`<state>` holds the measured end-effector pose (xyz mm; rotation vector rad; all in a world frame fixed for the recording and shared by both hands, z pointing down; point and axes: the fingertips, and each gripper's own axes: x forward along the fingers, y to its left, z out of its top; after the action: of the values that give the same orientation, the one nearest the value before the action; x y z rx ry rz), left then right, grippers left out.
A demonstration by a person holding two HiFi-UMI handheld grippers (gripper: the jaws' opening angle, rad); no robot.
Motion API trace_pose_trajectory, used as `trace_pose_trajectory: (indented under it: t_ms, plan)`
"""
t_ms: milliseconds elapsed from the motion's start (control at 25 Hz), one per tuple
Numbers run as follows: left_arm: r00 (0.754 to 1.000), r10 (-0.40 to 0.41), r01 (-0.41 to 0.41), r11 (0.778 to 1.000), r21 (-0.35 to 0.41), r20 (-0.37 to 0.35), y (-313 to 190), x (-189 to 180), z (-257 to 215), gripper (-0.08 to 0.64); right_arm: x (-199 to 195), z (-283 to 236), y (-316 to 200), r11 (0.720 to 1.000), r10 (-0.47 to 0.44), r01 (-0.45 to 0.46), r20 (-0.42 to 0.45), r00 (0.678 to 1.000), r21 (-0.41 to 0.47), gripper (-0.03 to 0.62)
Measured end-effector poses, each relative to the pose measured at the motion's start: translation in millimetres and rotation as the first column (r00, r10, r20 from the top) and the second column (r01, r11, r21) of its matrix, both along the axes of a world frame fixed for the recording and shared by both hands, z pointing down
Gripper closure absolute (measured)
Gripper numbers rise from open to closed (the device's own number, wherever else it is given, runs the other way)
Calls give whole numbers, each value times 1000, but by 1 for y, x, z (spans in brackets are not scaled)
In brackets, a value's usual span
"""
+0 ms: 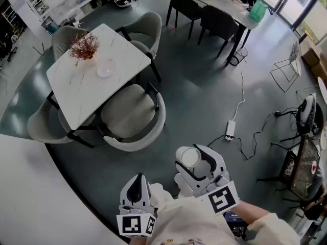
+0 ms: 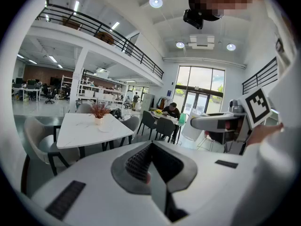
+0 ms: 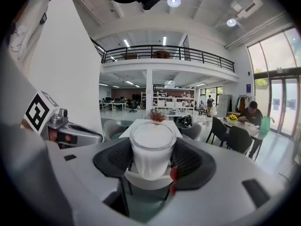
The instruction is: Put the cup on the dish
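My right hand-held gripper point(image 1: 196, 163) gripped the cup point(image 3: 151, 147) upright, its jaws set wide around it. The dish point(image 1: 106, 68) lay on the worktop point(image 1: 82, 93), well apart from the cup, ahead and to its left. My left hand-held gripper point(image 2: 149, 161) was closed and empty.

The white left gripper point(image 1: 135, 180) and right gripper point(image 1: 193, 157) bear black-and-white marker cubes point(image 1: 135, 224); cream sleeve point(image 1: 265, 227).
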<state>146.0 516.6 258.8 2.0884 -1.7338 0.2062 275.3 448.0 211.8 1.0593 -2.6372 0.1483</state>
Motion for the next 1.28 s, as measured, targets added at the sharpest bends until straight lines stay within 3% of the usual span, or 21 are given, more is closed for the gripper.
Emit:
trace_pose_trajectory:
  t_ms: [280,520,880,1280]
  plan:
    - [999,36,-36,999,3,-5,-10,73,-8,557,70,-8,-7,999,42,-42,87,995,-8,327]
    - [997,72,-72,997,27,7,-5,114,-11,557,114,-10,1,996,86,-82,153,985,-28,327]
    - [995,98,-99,992,79,16,-7,150,-20,557,166,-3,4,991,133,-131,118,984,-27,327]
    - [996,93,-93,995,-20,4,-2,169,8,557,216,9,-6,979,203,-200,98,974,-45,327]
